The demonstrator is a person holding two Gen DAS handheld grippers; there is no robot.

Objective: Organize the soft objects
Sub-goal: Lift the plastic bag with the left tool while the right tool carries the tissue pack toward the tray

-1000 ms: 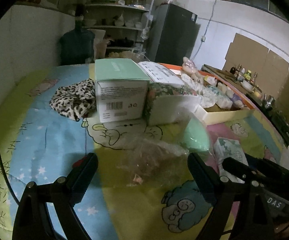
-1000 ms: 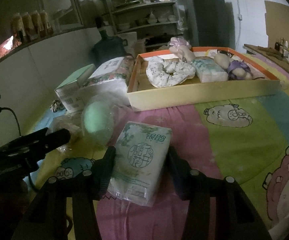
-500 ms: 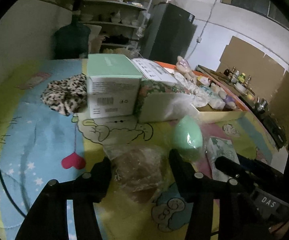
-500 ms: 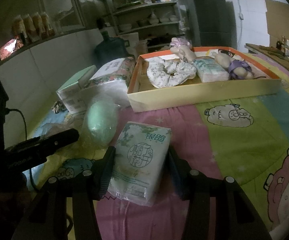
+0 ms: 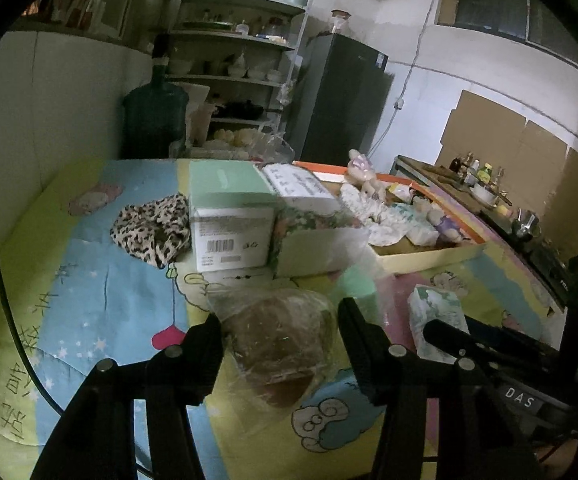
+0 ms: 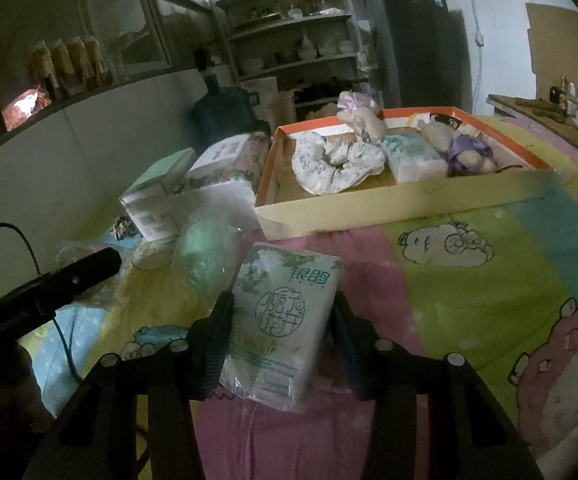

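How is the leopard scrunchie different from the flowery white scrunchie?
The leopard scrunchie is tan with dark spots; the flowery white scrunchie is pale with tiny specks. The leopard scrunchie lies on the cartoon blanket beside the green box, but the flowery white scrunchie sits inside the orange-rimmed tray. Both are soft, ruffled fabric rings.

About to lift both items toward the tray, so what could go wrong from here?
1. The left claw grips a brown item through its loose clear bag; the film may slip.
2. The right claw pinches only the tissue pack's near end; it may sag.
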